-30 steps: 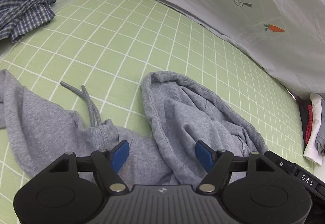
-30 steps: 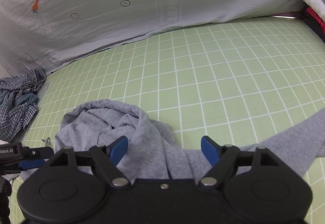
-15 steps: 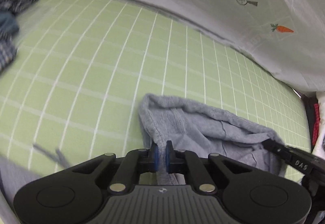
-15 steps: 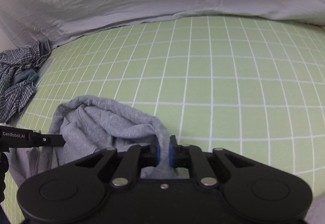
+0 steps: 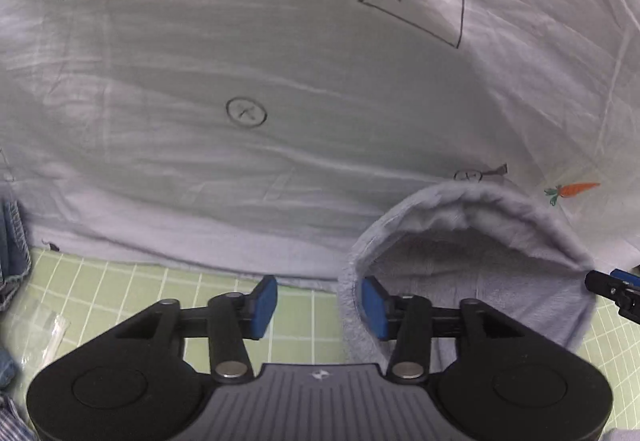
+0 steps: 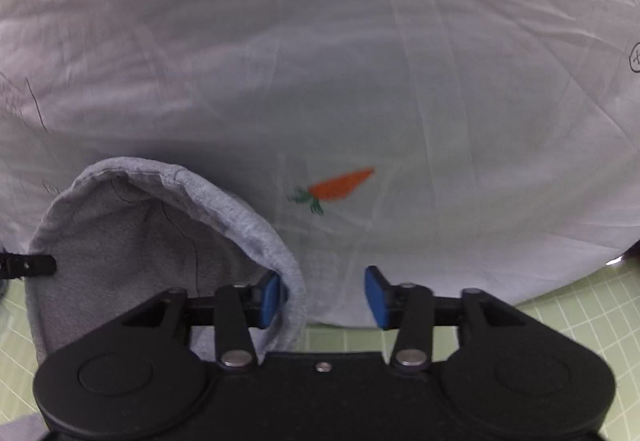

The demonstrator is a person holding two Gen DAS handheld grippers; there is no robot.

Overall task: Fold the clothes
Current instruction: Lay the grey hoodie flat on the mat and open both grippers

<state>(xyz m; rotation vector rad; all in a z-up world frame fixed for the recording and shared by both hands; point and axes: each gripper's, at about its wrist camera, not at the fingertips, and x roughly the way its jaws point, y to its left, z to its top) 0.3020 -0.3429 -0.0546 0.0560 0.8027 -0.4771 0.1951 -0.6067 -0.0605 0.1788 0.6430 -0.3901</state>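
The grey hood [image 5: 472, 273] of the sweatshirt stands up in an arch between the two claws, its rim draped over the inner blue pad of each. The left claw [image 5: 318, 307] is spreading, nothing pinched between its pads; the hood hangs off its right pad. The right claw [image 6: 322, 295] is spreading too, the hem looped over its left pad. Beneath lies the green gridded desk [image 5: 132, 293]. Beyond, a white sheet [image 6: 400, 81] printed with carrots hangs as backdrop. Checked clothes [image 5: 12, 241] sit at far left.

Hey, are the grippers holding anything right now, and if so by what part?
Nothing is clamped: both sets of jaws are opening. The grey hoodie's hood hem hangs against one finger of the left gripper and right gripper.
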